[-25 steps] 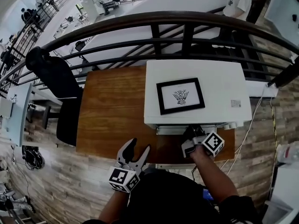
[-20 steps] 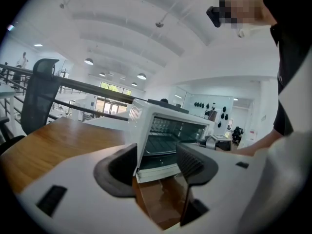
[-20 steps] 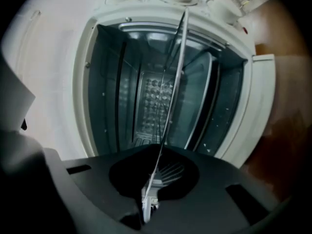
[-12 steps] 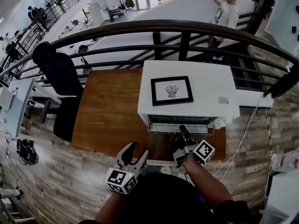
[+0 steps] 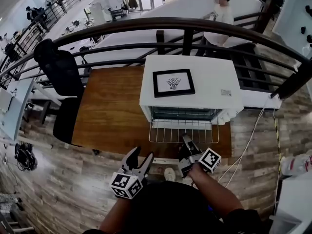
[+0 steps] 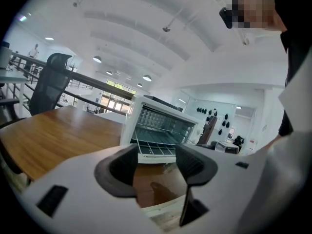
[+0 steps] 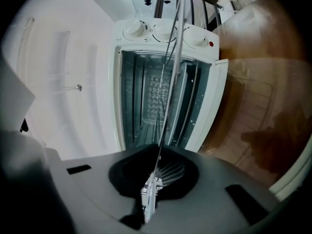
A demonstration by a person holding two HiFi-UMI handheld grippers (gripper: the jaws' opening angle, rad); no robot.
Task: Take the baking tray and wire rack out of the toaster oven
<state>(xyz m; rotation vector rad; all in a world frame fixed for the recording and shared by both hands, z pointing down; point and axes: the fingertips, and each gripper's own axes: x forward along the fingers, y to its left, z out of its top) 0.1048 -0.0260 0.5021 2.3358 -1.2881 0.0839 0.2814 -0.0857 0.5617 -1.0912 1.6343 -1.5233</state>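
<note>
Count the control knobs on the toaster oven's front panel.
3 knobs, in a row on the panel of the toaster oven, in the right gripper view: left knob, middle knob, right knob beside the red light. None seems hidden.

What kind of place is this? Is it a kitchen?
Probably not. It looks like an office balcony: a desk chair, a railing at the edge, and the toaster oven on a plain wooden table.

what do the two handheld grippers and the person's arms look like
Both the left gripper and right gripper have pale grey plastic bodies with dark-padded fingers. Each carries a white cube printed with black square markers, one on the left, one on the right. The person wears a dark top.
</note>
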